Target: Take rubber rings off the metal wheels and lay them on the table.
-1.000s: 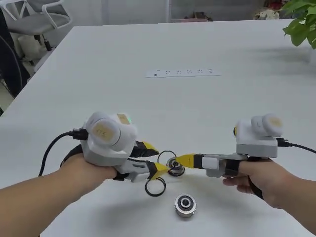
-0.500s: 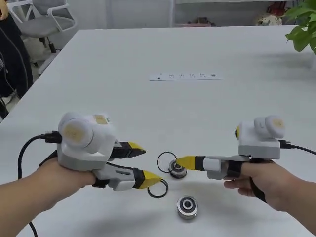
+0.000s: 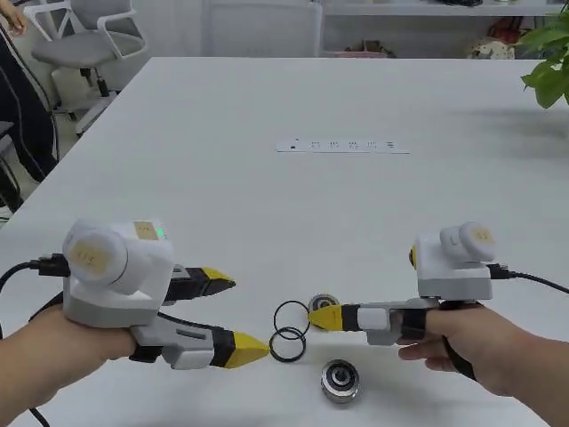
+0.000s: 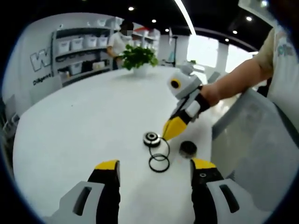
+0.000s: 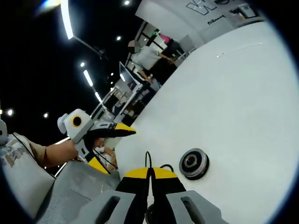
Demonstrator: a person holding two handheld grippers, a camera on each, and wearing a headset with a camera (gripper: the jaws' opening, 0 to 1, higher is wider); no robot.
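Two metal wheels are on the white table: one [image 3: 325, 304] just behind my right gripper's tip, the other [image 3: 340, 378] nearer me. Two black rubber rings lie between the grippers, one [image 3: 286, 345] flat on the table. The second ring [image 3: 292, 316] reaches the tip of my right gripper [image 3: 316, 317], which is shut with the ring's thin edge [image 5: 146, 158] coming out from between its jaws. My left gripper [image 3: 240, 316] stands open and holds nothing, left of the rings. From the left gripper view the rings [image 4: 159, 156] and the farther wheel [image 4: 151, 137] lie ahead of its jaws.
A white power strip [image 3: 343, 145] lies mid-table. A potted plant [image 3: 551, 71] sits at the far right edge and an office chair [image 3: 84, 40] beyond the far left corner. Cables trail from both grippers. A person [image 4: 119, 39] stands by distant shelves.
My left gripper has drawn back to the left, away from the wheel, and now stands open. The ring at the right gripper's tip has come down off the wheel toward the table.
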